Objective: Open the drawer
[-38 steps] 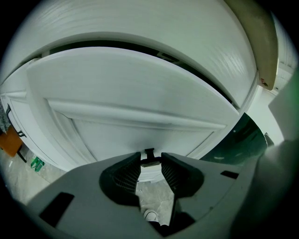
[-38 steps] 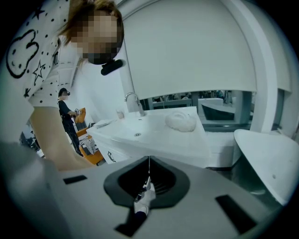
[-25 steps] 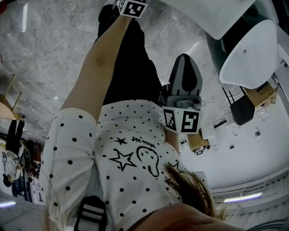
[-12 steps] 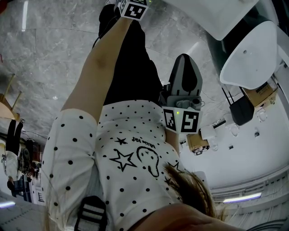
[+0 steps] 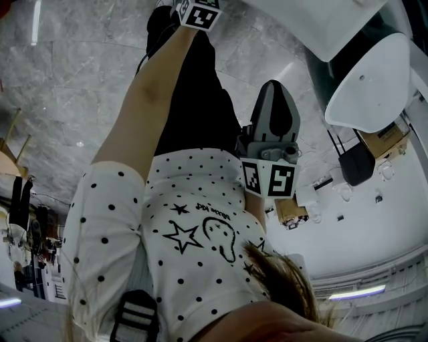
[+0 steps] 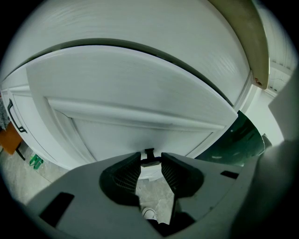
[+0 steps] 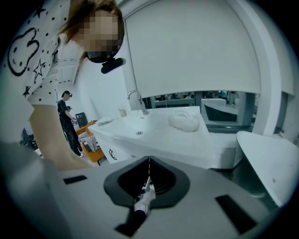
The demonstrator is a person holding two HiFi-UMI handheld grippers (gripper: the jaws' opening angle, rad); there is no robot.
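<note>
In the left gripper view a white drawer front (image 6: 140, 98) fills the frame, with a dark gap along its upper edge. Its small dark handle (image 6: 149, 153) sits between the tips of my left gripper (image 6: 150, 161), and the ribbed pads (image 6: 131, 175) close in on it from both sides. The head view shows only that gripper's marker cube (image 5: 198, 12), at the end of an outstretched arm. My right gripper (image 5: 273, 93) is held near the person's torso, away from the drawer. In its own view the right gripper (image 7: 149, 161) has its jaws together with nothing between them.
A second black handle (image 6: 14, 119) and an orange chair (image 6: 8, 140) lie left of the drawer. The right gripper view shows a white counter (image 7: 154, 135) with a faucet (image 7: 136, 99) and a white cloth (image 7: 186, 119), a white curved seat (image 7: 271, 158), and a person (image 7: 67, 121) standing far back.
</note>
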